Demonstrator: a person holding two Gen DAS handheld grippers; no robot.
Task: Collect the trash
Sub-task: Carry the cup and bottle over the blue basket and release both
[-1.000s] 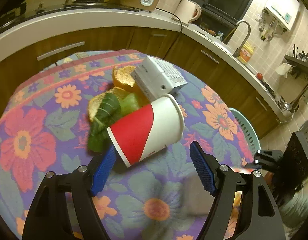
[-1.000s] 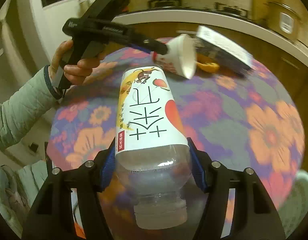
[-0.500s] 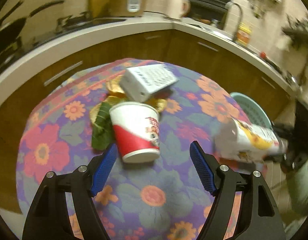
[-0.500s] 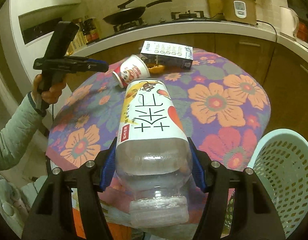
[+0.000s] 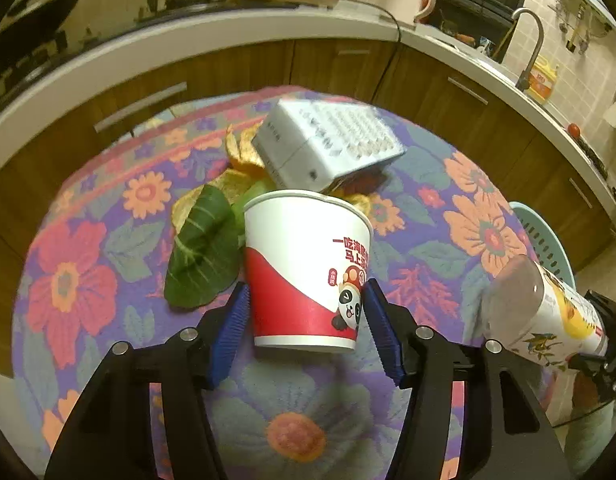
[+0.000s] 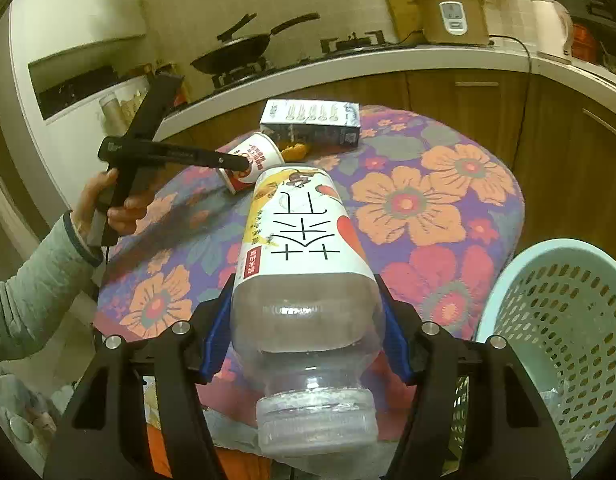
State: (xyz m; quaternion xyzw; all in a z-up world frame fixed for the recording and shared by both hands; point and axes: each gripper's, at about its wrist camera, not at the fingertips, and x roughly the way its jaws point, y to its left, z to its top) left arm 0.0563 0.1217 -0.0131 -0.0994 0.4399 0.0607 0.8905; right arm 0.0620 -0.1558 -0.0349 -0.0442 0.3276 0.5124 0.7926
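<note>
A red and white paper cup [image 5: 304, 264] lies on its side on the flowered tablecloth [image 5: 480, 236], mouth pointing away from me. My left gripper [image 5: 306, 286] straddles its lower half; its jaws are closing and the blue pads [image 5: 232, 320] meet the cup's sides. In the right wrist view the same cup [image 6: 254, 160] shows under the left gripper's tip [image 6: 234, 165]. My right gripper [image 6: 304, 292] is shut on an empty clear plastic bottle [image 6: 304, 240] with a white label, cap toward the camera, held in the air over the table's near edge.
A white carton [image 5: 328, 144] rests on orange peels [image 5: 244, 148] behind the cup, with a green leaf [image 5: 200, 252] at the cup's left. A turquoise perforated basket [image 6: 548, 320] stands on the floor right of the table. A counter with stove, pan and rice cooker curves behind.
The cup has rolled from tilted to lying straight between the left jaws, which moved in and narrowed onto it. The right gripper swung with the bottle; the basket came into its view.
</note>
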